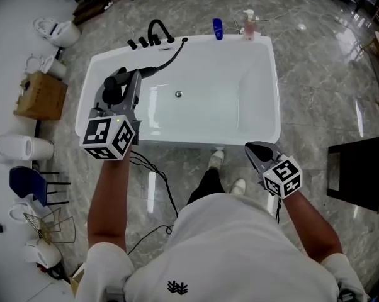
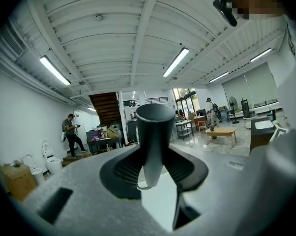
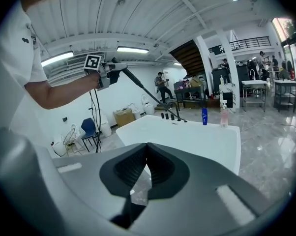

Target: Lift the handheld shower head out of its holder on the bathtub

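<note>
left tongs (image 1: 131, 75) are clenching the black shower head (image 1: 153, 70) by its handle, holding it raised over the left part of the white bathtub (image 1: 272, 99). a dark line is running from it down to the rim by the faucet (image 1: 157, 31). right tongs (image 1: 257, 151) are hanging clenched and empty, just outside the tub's near rim.
</note>
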`<state>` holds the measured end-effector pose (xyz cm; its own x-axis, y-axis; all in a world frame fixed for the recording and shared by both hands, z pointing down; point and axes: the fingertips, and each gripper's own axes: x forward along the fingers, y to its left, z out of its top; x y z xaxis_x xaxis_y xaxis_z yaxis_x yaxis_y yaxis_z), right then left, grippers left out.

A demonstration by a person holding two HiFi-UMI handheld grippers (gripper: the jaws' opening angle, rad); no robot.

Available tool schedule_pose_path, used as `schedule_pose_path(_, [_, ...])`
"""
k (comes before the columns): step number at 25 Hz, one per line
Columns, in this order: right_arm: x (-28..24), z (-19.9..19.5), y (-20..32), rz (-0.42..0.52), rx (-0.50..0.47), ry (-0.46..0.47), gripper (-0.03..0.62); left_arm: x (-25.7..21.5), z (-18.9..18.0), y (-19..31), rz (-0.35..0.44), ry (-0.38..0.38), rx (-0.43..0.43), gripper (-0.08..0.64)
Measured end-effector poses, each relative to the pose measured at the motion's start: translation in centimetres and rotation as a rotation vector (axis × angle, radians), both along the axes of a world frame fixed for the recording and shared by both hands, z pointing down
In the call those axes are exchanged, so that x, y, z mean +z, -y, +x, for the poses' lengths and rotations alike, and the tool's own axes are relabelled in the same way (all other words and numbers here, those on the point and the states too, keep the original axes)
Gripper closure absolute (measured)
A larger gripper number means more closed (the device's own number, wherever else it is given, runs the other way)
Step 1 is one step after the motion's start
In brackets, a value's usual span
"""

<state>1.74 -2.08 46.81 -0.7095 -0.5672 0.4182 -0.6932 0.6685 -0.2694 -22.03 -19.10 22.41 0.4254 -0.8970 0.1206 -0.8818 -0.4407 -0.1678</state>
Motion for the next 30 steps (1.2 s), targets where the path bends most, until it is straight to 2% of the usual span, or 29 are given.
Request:
schedule_pose_path(20, [-1.2, -1.3, -2.3, 0.025, -0.046, -0.011, 0.578, -3.1, -1.9, -8.6, 0.054, -0.032, -0.024, 0.422])
schedule_pose_path(30, [-0.8, -1.4, -3.1, 0.030, -0.057, -0.017, 0.578, -3.4, -2.0, -10.8, 0.062, -0.055, -0.025, 0.422])
